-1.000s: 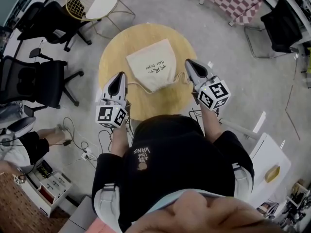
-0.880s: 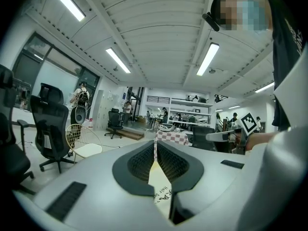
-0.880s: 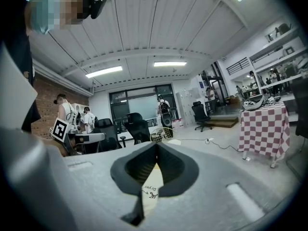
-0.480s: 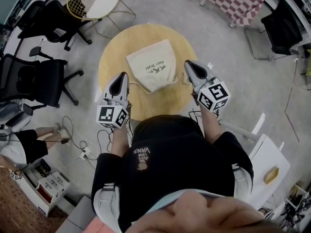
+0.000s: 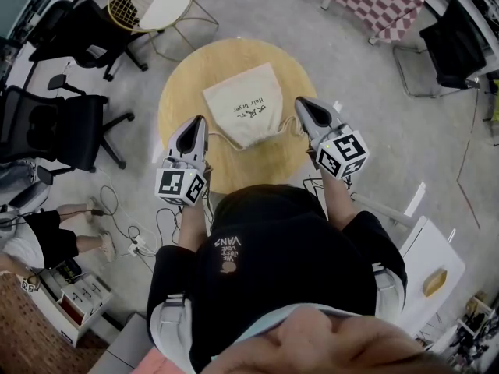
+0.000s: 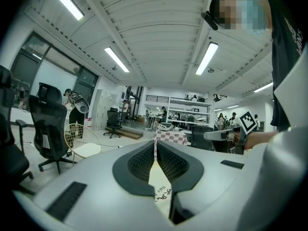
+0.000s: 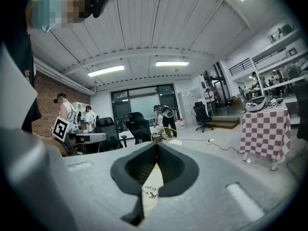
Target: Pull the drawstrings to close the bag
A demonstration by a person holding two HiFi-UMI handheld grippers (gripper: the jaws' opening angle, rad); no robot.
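Tension on each drawstring (image 5: 222,142) should be even and level: left tool (image 5: 196,121) looks pinched on one, right tool (image 5: 299,103) pressed together, bag (image 5: 243,104) between them

The person wears a black T-shirt (image 5: 288,240) with a small white print (image 5: 228,244) on the chest and a little orange-brown motif just beside it. Pale grey pieces with dark bands (image 5: 173,318) sit at both shoulders; what they are cannot be told. The left gripper (image 5: 196,121) and right gripper (image 5: 299,102) are pale grey moulded shells. Each has a dark teardrop hollow on top and, at its near end, a white cube (image 5: 181,185) bearing black square markers. Their jaws carry black ribbed pads (image 6: 139,162).
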